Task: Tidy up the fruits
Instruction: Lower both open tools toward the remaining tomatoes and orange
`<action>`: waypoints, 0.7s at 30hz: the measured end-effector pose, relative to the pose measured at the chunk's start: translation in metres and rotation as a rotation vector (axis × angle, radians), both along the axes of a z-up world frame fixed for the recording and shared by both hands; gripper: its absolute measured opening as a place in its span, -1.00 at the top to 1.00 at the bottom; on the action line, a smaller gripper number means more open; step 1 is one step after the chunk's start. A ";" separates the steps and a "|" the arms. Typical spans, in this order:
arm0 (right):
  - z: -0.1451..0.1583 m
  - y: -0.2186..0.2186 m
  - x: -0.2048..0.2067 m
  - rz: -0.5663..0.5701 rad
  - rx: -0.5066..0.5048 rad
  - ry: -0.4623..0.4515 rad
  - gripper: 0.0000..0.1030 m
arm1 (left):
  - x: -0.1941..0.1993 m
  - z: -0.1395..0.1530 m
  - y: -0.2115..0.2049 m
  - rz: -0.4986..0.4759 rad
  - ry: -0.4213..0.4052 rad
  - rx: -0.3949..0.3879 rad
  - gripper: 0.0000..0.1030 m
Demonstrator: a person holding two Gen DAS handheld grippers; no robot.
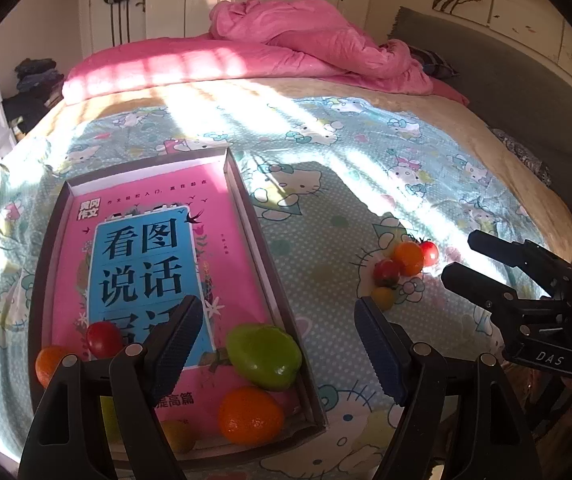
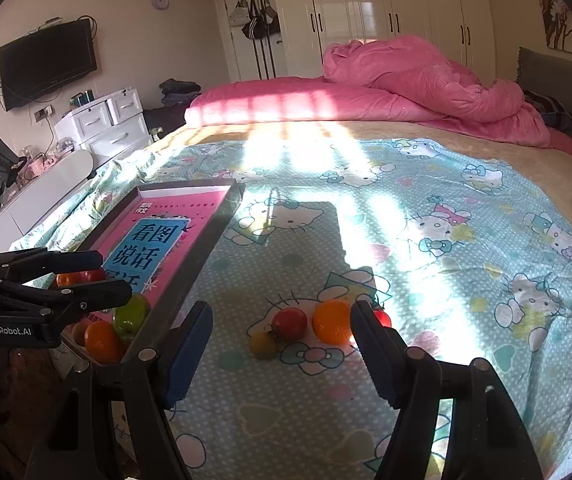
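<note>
Two tongs hover over the bed, both spread wide and holding nothing. The left tongs [image 1: 280,344] hang above the near end of the box [image 1: 246,200], its left pad over the pink book [image 1: 158,248] lying inside, its right pad just outside the box's right wall. The right tongs [image 2: 282,344] hang to the right of the box, above the sheet [image 2: 425,240].

Inside the box, at its near end, a green fruit [image 1: 264,356] rests beside the right wall, with an orange [image 1: 250,414] just nearer the camera and touching or almost touching it. By the box's left wall sit a red tomato [image 1: 104,339] and another orange fruit [image 1: 48,364], partly hidden by the tongs.

Right of the box, well apart from it, four loose fruits cluster on the sheet: a yellow tomato [image 2: 262,345] touching a red tomato [image 2: 290,323], an orange [image 2: 331,322] just beyond, and a small red tomato [image 2: 382,317] half hidden behind the right pad.
</note>
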State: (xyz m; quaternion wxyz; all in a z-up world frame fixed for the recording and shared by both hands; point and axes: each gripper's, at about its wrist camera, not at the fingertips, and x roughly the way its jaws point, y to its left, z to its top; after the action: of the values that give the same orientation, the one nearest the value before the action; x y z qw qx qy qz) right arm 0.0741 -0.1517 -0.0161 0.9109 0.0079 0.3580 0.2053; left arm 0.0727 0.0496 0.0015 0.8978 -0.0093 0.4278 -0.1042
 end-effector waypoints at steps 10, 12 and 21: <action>-0.007 -0.028 0.000 -0.090 -0.003 0.037 -0.38 | 0.004 -0.006 -0.023 -0.055 0.019 -0.013 -0.54; -0.008 -0.032 0.001 -0.107 -0.006 0.045 -0.38 | 0.006 -0.008 -0.029 -0.076 0.021 -0.009 -0.54; -0.019 -0.050 0.009 -0.170 -0.034 0.095 -0.38 | 0.013 -0.025 -0.050 -0.132 0.061 0.010 -0.54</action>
State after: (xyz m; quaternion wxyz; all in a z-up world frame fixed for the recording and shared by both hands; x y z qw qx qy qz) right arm 0.0836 -0.2017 -0.0356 0.9070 0.0324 0.4023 0.1204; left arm 0.0861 -0.0008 -0.0236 0.8756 0.0204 0.4551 -0.1607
